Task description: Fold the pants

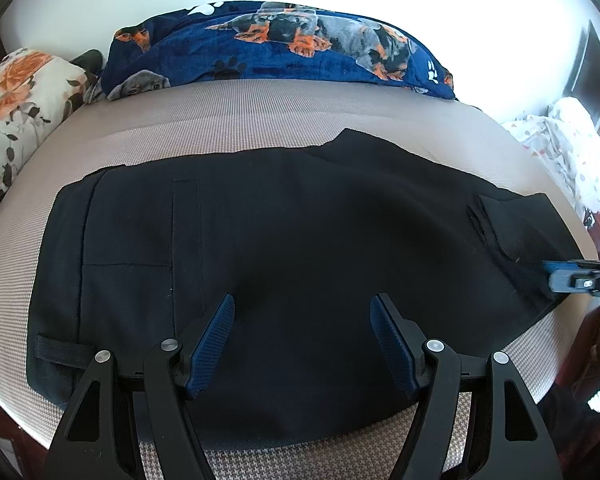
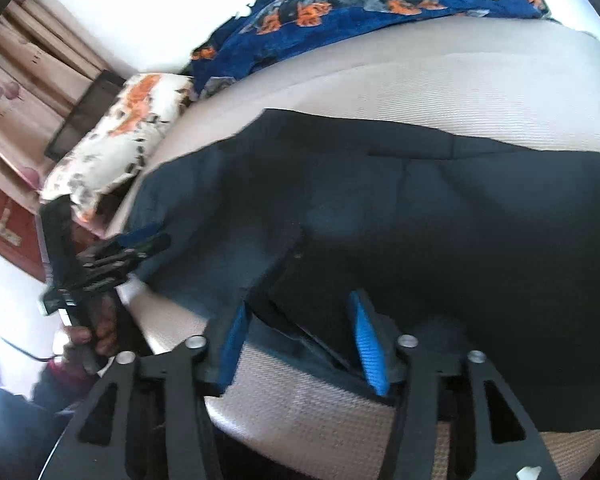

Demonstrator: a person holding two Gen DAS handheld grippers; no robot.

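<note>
Dark navy pants (image 1: 292,232) lie folded flat on a beige mattress (image 1: 228,124), waistband and belt loop at the left. My left gripper (image 1: 302,308) is open, its blue pads just above the pants' near middle. My right gripper (image 2: 300,308) is open over the pants' (image 2: 440,220) near edge, where a folded corner lies between its pads. The right gripper also shows at the right edge of the left wrist view (image 1: 580,280). The left gripper shows at the left of the right wrist view (image 2: 140,246), held by a hand.
A blue dog-print blanket (image 1: 284,48) lies bunched along the far edge of the bed. A floral pillow (image 1: 16,112) sits at the far left. White patterned bedding (image 1: 564,140) lies at the right. Red-brown wooden furniture (image 2: 4,216) stands beside the bed.
</note>
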